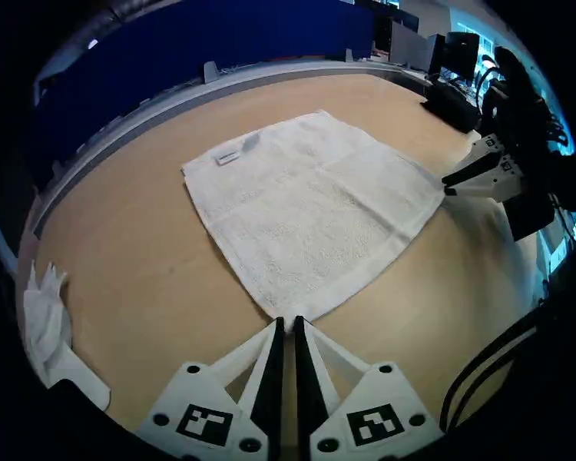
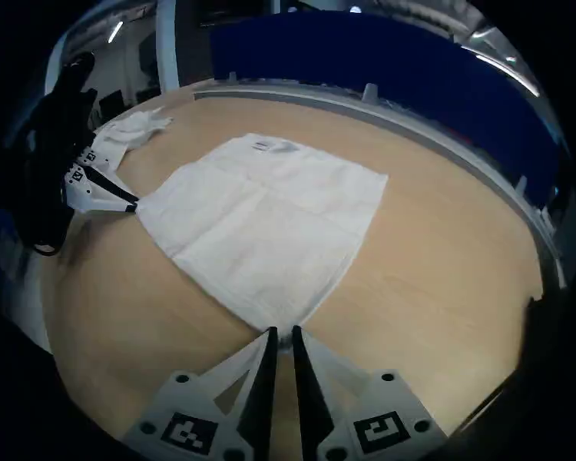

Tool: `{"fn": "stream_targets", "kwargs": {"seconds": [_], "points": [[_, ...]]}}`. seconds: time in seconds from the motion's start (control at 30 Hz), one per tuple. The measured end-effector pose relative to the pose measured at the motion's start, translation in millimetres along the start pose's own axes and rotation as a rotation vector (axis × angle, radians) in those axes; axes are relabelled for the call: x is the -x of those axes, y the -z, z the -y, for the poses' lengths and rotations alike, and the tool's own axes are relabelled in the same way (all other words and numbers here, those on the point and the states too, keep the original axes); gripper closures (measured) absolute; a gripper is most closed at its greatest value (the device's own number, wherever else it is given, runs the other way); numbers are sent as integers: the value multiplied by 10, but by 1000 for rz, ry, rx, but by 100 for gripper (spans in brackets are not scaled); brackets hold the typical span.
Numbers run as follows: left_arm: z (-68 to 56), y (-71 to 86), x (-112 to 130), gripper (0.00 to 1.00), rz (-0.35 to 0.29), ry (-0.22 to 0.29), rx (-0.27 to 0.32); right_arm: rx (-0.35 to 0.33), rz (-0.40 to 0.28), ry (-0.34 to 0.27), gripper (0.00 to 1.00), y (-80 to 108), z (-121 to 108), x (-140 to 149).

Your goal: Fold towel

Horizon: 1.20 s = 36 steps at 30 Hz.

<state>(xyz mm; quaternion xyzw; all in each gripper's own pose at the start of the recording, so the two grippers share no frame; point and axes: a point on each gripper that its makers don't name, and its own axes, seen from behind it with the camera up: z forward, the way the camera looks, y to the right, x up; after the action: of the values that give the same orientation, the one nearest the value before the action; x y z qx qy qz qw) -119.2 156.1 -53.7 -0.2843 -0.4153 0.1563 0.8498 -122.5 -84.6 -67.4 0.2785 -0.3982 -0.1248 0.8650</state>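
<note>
- One towel (image 1: pixel 311 207), flat on table (image 1: pixel 134 261).
- My left gripper (image 1: pixel 288 326): nearly closed, pinching towel's near corner.
- My right gripper (image 2: pixel 282 332): likewise nearly closed, pinching the right corner.

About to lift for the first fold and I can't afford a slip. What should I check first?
1. Towel flat on the table: ok.
2. Left gripper shut on its corner: ok.
3. Right gripper shut on its corner: ok.
4. The two held corners share one edge: ok.
5. Crumpled cloth apart from the towel: ok.
6. Grip deep enough for a lift: cannot tell.
</note>
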Motion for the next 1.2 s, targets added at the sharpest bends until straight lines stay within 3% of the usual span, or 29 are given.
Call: {"fn": "stream_targets", "kwargs": {"seconds": [0.3,0.67,0.97,1.2], "points": [[20,125,-164,91,-35,22,-12,3,-31,-23,86,106,-25,-165],[-26,479,-315,91,-69,66,-17,-5,-60,-30,87,465,39,-375],[-160,824,-367,91,-75,112,-4,1,-68,-29,87,869,149,-479],[-281,1042,-349,91,-71,147,14,-4,-62,-68,87,1091,238,-457]]}}
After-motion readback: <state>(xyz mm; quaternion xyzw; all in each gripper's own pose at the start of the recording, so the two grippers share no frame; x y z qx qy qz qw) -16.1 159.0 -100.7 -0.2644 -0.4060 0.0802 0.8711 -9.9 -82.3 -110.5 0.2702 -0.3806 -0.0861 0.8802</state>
